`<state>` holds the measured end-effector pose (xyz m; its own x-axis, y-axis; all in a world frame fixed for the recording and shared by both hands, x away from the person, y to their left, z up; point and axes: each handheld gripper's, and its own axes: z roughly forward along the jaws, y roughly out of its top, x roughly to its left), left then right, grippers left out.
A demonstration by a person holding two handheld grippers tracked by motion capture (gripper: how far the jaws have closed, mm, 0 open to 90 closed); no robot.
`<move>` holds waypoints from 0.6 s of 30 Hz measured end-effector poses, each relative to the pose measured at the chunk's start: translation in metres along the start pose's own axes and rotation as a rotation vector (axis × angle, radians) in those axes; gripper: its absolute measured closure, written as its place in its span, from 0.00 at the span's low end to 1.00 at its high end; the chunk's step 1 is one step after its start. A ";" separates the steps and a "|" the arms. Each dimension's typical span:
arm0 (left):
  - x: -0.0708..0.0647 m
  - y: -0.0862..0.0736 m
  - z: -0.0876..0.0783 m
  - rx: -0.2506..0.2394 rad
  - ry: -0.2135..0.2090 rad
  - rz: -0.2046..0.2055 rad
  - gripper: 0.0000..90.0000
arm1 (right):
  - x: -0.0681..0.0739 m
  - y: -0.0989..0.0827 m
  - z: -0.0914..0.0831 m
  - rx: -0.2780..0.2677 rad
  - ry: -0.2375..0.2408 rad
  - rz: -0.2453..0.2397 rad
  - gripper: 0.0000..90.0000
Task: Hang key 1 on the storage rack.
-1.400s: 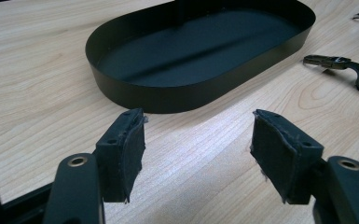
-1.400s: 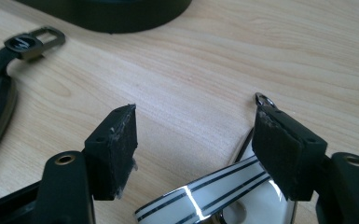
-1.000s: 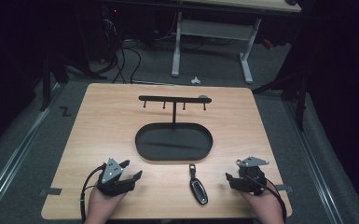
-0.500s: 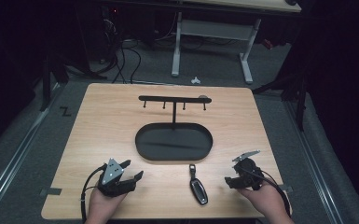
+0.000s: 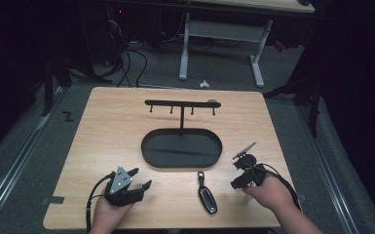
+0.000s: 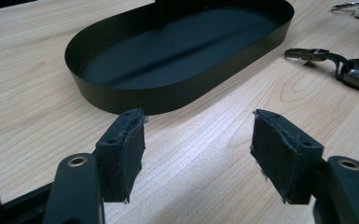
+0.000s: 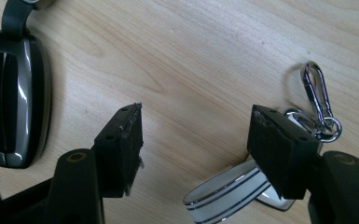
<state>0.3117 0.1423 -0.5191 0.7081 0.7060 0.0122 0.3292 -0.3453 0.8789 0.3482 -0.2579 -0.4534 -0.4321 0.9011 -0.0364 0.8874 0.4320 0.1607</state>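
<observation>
Near the lower right of the high view, the right gripper (image 5: 237, 171) hovers over the tabletop (image 5: 117, 126), jaws spread with nothing between them. Its own view shows a dark key fob (image 7: 10, 98) at the left edge and a white striped fob (image 7: 224, 196) with a silver clip (image 7: 318, 100) at lower right, partly under one jaw. At lower left, the left gripper (image 5: 135, 181) rests spread and empty, facing the black oval tray (image 6: 135, 88).
</observation>
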 end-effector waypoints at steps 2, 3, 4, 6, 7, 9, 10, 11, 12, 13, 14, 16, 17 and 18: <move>0.000 0.000 0.000 -0.001 -0.001 0.003 0.39 | 0.001 0.001 -0.001 0.008 0.003 0.012 0.40; 0.000 0.000 -0.001 -0.003 0.000 0.003 0.39 | 0.001 0.003 -0.001 0.023 0.007 -0.004 0.40; 0.001 0.000 -0.001 -0.002 0.000 0.002 0.39 | 0.002 0.005 -0.002 0.036 0.000 -0.016 0.41; 0.001 0.000 0.000 0.000 -0.001 0.003 0.39 | 0.002 0.008 -0.003 0.064 0.006 0.002 0.42; 0.001 0.000 0.000 0.001 -0.001 0.003 0.39 | 0.002 0.008 -0.003 0.064 0.006 0.002 0.42; 0.001 0.000 0.000 0.001 -0.004 0.004 0.39 | 0.002 0.009 -0.003 0.094 0.005 0.013 0.45; 0.001 0.001 0.000 0.001 -0.005 0.005 0.39 | 0.002 0.010 -0.003 0.103 0.001 0.001 0.45; 0.000 0.001 0.000 0.001 -0.005 0.007 0.39 | 0.002 0.010 -0.003 0.108 -0.005 0.004 0.45; 0.000 0.001 0.000 0.002 -0.006 0.011 0.39 | 0.002 0.011 -0.003 0.112 -0.004 0.008 0.45; 0.000 0.001 0.000 0.001 -0.005 0.014 0.39 | 0.002 0.011 -0.004 0.116 0.000 0.007 0.45; -0.001 0.001 0.000 -0.001 -0.006 0.013 0.39 | 0.004 0.011 -0.004 0.110 -0.013 -0.012 0.45; -0.001 0.002 0.000 0.002 -0.006 0.017 0.39 | 0.011 0.011 -0.006 0.098 -0.046 -0.050 0.45; -0.001 0.002 0.000 0.001 -0.005 0.018 0.39 | 0.011 0.011 -0.006 0.098 -0.046 -0.050 0.45; -0.001 0.002 0.000 0.001 -0.006 0.019 0.39 | 0.013 0.012 -0.006 0.099 -0.044 -0.061 0.46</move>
<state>0.3116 0.1406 -0.5178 0.7179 0.6957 0.0262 0.3163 -0.3594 0.8780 0.3522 -0.2415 -0.4461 -0.4799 0.8730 -0.0871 0.8723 0.4854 0.0587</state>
